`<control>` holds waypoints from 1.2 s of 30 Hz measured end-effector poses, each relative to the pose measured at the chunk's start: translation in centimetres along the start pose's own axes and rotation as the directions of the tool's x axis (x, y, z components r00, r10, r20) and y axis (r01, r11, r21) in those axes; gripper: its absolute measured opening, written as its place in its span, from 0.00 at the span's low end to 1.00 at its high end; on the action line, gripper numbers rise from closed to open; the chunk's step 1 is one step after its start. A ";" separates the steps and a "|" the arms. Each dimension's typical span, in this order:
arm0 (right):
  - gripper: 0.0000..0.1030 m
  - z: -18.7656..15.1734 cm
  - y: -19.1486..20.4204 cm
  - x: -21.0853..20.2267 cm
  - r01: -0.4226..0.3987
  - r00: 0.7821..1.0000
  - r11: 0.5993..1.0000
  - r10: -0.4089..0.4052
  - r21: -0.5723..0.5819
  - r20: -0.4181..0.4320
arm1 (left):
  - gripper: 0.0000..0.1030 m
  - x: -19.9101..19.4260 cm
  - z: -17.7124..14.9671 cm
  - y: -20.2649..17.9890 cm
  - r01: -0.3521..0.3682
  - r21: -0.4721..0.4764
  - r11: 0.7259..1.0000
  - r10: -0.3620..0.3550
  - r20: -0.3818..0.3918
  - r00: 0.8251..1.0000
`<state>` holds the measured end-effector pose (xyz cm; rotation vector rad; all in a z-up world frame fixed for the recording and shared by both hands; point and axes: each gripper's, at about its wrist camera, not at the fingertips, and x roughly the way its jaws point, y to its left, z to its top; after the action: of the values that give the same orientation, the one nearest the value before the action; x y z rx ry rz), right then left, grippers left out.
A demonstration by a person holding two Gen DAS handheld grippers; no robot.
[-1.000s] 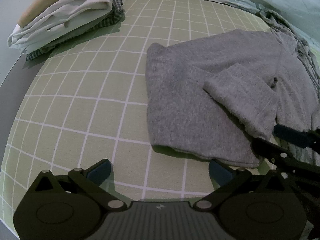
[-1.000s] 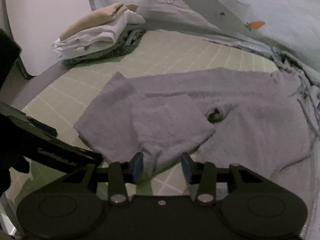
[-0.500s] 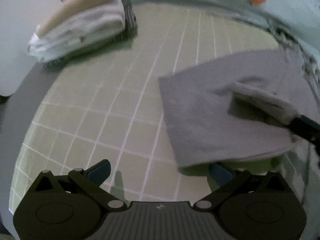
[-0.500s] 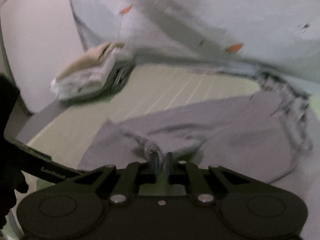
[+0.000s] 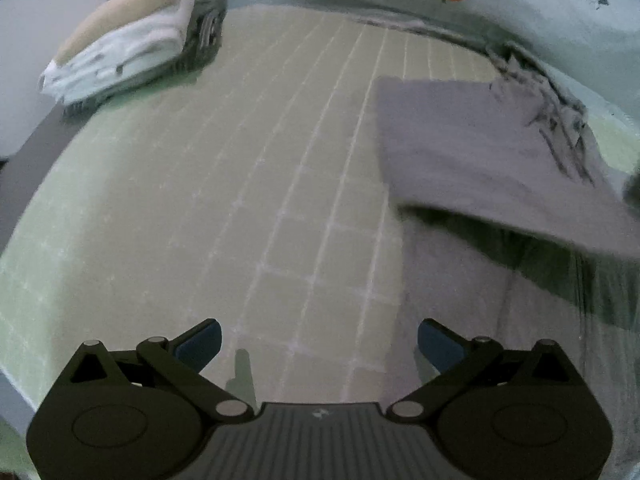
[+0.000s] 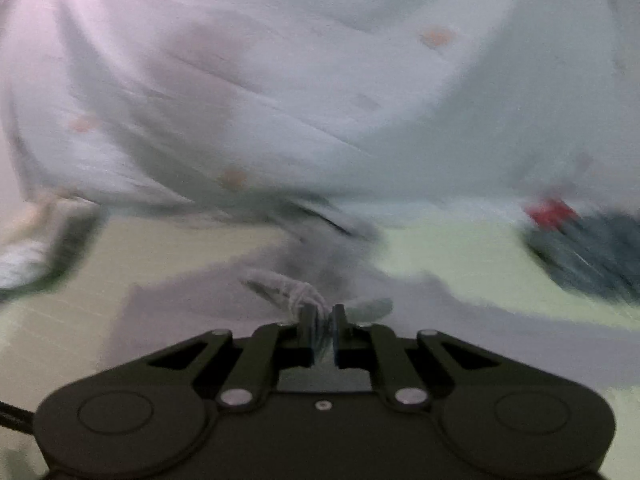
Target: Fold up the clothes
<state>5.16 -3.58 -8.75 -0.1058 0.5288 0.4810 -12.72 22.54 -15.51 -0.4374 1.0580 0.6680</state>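
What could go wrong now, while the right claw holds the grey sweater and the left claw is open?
1. The right claw pinches only a small bunch of the grey sweater; the cloth may slip out.
2. The left claw is open and holds nothing, so the lifted sweater may drag or bunch instead of folding flat.
3. A wide swing might disturb the folded pile.

Checked bed (image 5: 248,168): grey garment (image 5: 472,152), folded stack (image 5: 132,40).
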 end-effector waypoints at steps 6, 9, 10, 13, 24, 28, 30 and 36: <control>0.43 -3.8 -4.9 1.6 0.120 0.976 0.993 -0.119 -0.005 -0.181 | 1.00 0.0 -0.6 -0.8 -0.031 -0.080 0.996 0.030 -0.015 0.999; 0.62 -3.7 -5.7 1.6 0.094 0.978 0.995 -0.095 -0.016 -0.186 | 1.00 0.0 -0.4 -1.2 -0.045 -0.086 0.995 0.044 -0.015 0.999; 0.72 -3.6 -5.8 1.6 0.080 0.980 0.997 -0.082 -0.021 -0.183 | 1.00 0.0 -0.3 -1.4 -0.053 -0.079 0.995 0.052 -0.011 0.999; 0.90 -3.5 -5.2 2.1 0.016 0.986 0.999 -0.023 -0.042 -0.167 | 1.00 -0.1 0.3 -2.0 -0.068 -0.061 0.996 0.068 0.001 0.998; 0.85 -3.9 -0.2 6.6 -0.117 0.967 0.974 0.068 -0.192 -0.246 | 1.00 1.1 2.8 -4.3 -0.090 0.064 0.994 0.090 0.011 0.996; 0.57 -4.1 0.5 8.6 -0.143 0.955 0.956 0.066 -0.255 -0.289 | 1.00 2.6 4.0 -4.8 -0.087 0.080 0.993 0.089 -0.013 0.996; 0.44 -4.1 0.6 9.5 -0.155 0.949 0.946 0.064 -0.283 -0.308 | 1.00 3.4 4.8 -4.9 -0.083 0.075 0.994 0.085 -0.023 0.996; 0.05 -1.2 -1.4 9.1 -0.140 0.975 0.952 0.084 -0.271 -0.206 | 1.00 5.2 6.4 -6.0 -0.061 0.092 0.994 0.064 -0.029 0.997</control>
<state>12.12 -1.33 -14.40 -0.4031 0.6548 0.6616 -2.73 23.68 -17.31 -0.3376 1.1323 0.6673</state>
